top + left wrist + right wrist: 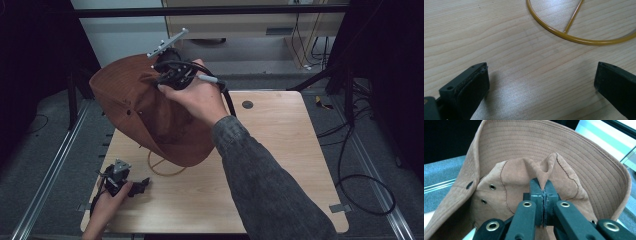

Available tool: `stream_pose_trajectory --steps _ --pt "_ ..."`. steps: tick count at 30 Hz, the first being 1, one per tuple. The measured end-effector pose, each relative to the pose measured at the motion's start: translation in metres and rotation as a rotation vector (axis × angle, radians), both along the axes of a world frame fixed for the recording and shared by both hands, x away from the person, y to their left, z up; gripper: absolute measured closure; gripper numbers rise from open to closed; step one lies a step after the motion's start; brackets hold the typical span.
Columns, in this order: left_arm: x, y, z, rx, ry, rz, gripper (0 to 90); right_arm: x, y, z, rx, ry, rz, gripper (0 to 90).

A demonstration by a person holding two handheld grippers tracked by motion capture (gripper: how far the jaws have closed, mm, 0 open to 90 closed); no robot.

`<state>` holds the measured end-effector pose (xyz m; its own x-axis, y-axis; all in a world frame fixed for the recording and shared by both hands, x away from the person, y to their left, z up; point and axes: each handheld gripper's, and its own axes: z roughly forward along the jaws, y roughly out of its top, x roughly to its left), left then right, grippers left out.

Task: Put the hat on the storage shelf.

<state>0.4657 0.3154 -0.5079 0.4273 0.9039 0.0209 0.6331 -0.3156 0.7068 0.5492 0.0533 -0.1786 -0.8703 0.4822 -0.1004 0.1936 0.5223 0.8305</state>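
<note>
A brown wide-brimmed hat hangs lifted over the table's back left, its brim drooping toward the wood. My right gripper is shut on a pinch of the hat's crown. In the right gripper view the jaws of that gripper meet on a fold of brown fabric, with the hat spreading behind and its metal eyelets showing at left. A yellow cord loop trails from the hat onto the table. My left gripper rests low at the front left corner, open, its fingers wide apart over bare wood near the cord.
The wooden table has a dark round grommet at the back right. Metal rails run along both sides on the grey floor. Black cables lie on the floor at the right. A cabinet stands beyond the table.
</note>
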Motion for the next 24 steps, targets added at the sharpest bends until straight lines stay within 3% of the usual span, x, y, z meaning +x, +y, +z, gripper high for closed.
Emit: stream_pose_trajectory --steps 10,24 --pt "0.0 0.0 0.0 0.001 0.0 -0.001 0.0 0.003 0.02 -0.01 -0.032 0.013 0.024 89.1" --pt "0.0 0.0 0.0 0.0 -0.004 0.0 0.0 0.008 0.031 -0.023 -0.073 0.044 0.035 89.1"
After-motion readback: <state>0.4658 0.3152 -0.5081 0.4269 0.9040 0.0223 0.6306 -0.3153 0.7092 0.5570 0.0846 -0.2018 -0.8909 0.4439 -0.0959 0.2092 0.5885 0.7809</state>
